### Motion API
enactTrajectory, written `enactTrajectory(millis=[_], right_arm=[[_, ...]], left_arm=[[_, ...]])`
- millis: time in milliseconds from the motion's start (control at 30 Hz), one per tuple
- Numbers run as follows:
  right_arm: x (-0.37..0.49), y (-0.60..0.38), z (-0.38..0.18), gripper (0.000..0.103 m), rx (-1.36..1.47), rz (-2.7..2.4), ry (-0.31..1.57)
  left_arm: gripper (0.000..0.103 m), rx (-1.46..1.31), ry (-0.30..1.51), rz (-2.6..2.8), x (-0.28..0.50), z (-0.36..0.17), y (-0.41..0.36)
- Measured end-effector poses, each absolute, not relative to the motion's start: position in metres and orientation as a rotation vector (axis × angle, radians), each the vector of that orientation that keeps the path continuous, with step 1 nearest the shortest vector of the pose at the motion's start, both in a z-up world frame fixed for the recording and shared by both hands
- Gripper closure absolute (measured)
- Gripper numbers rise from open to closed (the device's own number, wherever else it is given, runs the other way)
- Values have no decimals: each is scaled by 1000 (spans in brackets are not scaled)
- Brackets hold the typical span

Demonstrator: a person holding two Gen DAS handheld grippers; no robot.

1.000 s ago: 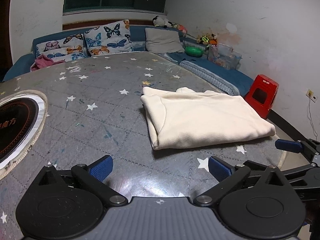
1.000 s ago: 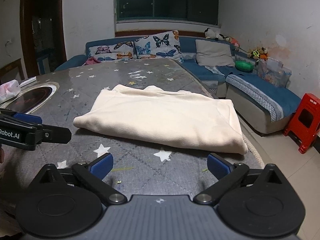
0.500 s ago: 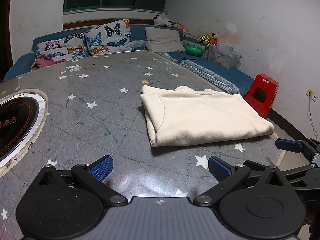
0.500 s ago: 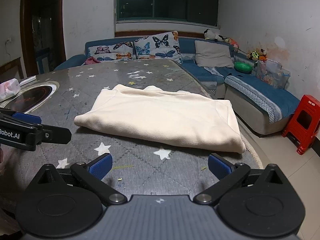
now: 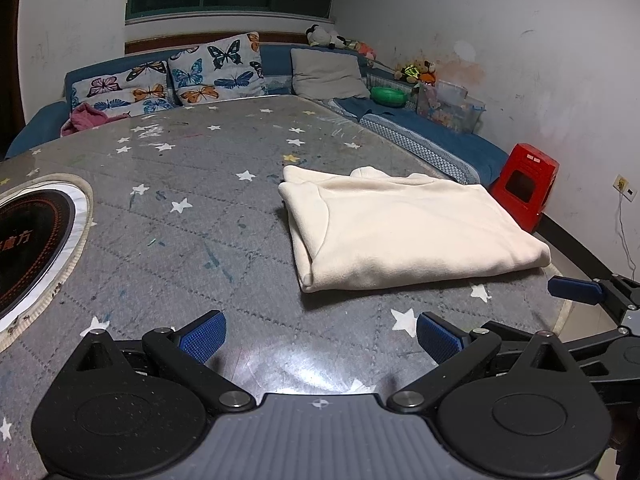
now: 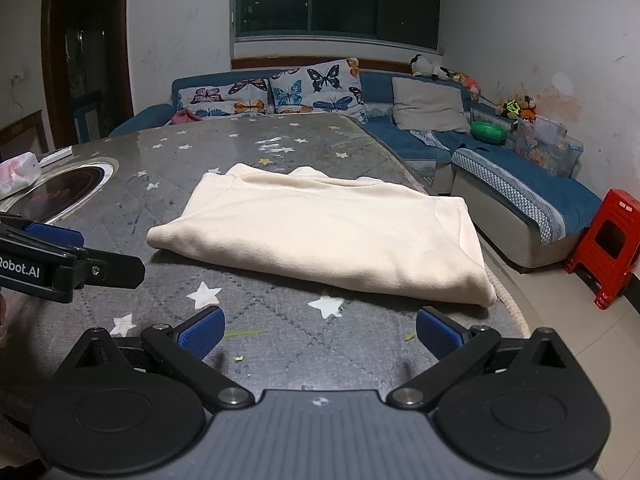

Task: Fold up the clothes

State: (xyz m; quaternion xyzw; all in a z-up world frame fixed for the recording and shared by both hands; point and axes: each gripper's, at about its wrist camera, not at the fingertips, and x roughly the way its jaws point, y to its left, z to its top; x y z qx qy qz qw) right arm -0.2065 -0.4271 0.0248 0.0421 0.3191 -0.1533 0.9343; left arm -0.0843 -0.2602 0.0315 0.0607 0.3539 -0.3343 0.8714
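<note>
A cream garment (image 5: pixel 404 232) lies folded into a flat rectangle on the grey star-patterned table (image 5: pixel 192 208), towards its right edge; it also shows in the right wrist view (image 6: pixel 328 232). My left gripper (image 5: pixel 320 338) is open and empty, held back from the garment's near edge. My right gripper (image 6: pixel 318 332) is open and empty, just short of the garment's front edge. The right gripper's fingers (image 5: pixel 576 290) show at the right of the left wrist view, and the left gripper's fingers (image 6: pixel 52 236) show at the left of the right wrist view.
A round black hob (image 5: pixel 28 240) is set into the table at the left. A blue sofa (image 6: pixel 500 172) with butterfly cushions (image 6: pixel 316 88) wraps the far side and right. A red stool (image 6: pixel 608 240) stands on the floor at the right. A tissue pack (image 6: pixel 18 172) lies far left.
Both grippers have drawn back slightly from the folded garment. The jaws stay open and the garment has not moved.
</note>
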Motion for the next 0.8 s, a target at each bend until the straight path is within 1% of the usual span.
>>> enactTrajectory(millis=[800], right_arm=[[-193,-432,23,0,100,-295,663]], left_arm=[[0,157,738,-688,-74,33,-267]])
